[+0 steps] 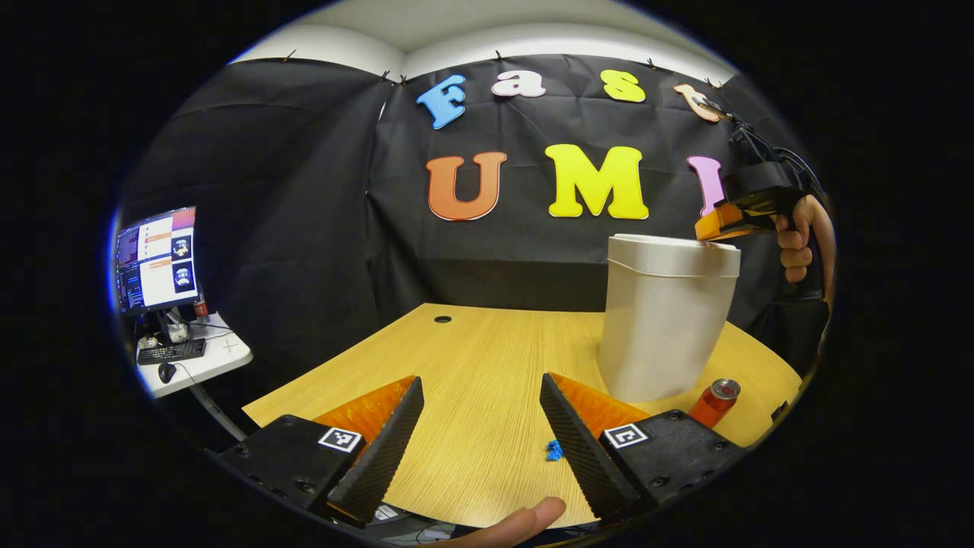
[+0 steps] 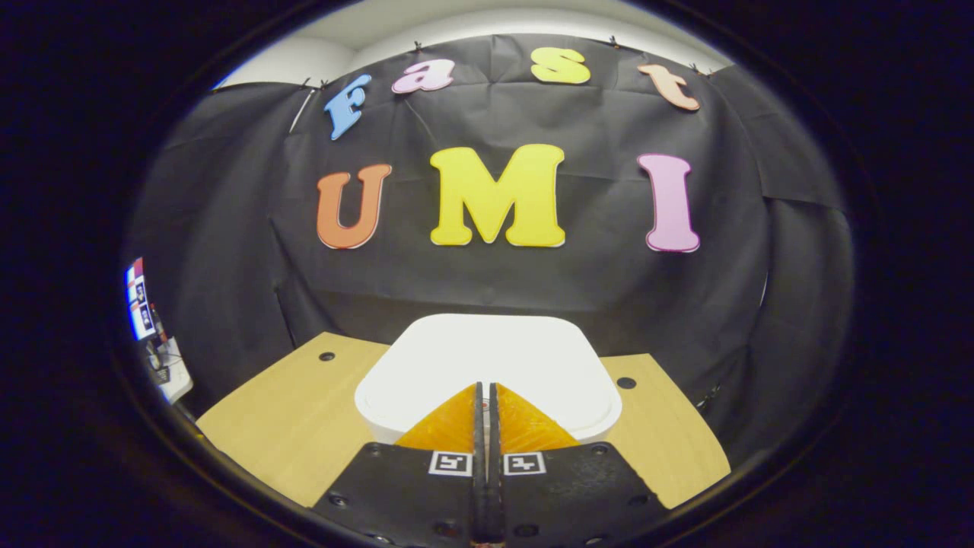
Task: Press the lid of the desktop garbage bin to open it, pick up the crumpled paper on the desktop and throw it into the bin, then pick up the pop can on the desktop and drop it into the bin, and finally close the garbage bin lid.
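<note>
Right gripper [image 2: 485,392], its fingers pressed together on nothing, sits over the near edge of the white lid [image 2: 487,358] of the garbage bin [image 1: 666,320]; in the left gripper view it shows at about 2 o'clock, at the lid's far rim. Whether it already touches the lid I cannot tell. Left gripper [image 1: 482,396] hangs low over the counter [image 1: 472,342] with its fingers wide apart and nothing between them.

Risks, as I judge them: a push landing this near the rim could tip or slide the light bin rather than spring the lid, and the pop can [image 1: 714,402], standing just beside the bin's base at 4 o'clock, could be knocked over. The lid looks closed. A small blue scrap [image 1: 554,450] lies by the left gripper's right finger; the crumpled paper I cannot make out.

Wood-grain counter, with cable holes at the back. Black cloth walls behind; a monitor [image 1: 156,259] on a side table at 9 o'clock.
</note>
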Available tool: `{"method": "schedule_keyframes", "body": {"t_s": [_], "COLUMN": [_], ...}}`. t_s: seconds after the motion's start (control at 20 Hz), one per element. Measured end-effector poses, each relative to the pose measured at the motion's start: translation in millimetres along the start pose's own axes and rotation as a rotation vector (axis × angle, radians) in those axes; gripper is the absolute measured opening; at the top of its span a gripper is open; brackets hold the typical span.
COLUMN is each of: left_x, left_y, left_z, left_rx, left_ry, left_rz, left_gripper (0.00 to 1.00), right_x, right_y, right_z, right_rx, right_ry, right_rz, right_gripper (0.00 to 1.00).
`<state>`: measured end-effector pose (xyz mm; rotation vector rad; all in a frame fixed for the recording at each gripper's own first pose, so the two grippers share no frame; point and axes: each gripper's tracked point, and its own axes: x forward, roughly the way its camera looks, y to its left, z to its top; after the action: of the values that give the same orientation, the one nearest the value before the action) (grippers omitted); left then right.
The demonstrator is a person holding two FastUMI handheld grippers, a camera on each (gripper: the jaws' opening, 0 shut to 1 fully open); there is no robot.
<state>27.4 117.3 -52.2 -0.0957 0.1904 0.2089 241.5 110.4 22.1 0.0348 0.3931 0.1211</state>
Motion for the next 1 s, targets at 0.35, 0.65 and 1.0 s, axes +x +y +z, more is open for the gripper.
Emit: {"method": "schedule_keyframes", "body": {"t_s": [0.35,0.65,1.0], "left_x": [-4,-3,-6], "left_y": [-9,-11,-15], "left_z": [3,-1,-1], "left_rx": [0.029,0.013,0.044], "left_ry": [-0.012,0.003,0.007], "left_rz": [-0.022,-0.046,-0.088], "left_gripper": [0.99,0.99,0.99], "right_x": [-24,-48,-74], "right_y": [0,10,3], "right_z": [17,1,-12], "right_rx": [-0.126,-0.114,-0.096], "right_ry": [-0.119,-0.152,-0.176], "right_rz": [-0.064,-0.036,-0.042], "right_gripper": [0.0,0.01,0.53]}}
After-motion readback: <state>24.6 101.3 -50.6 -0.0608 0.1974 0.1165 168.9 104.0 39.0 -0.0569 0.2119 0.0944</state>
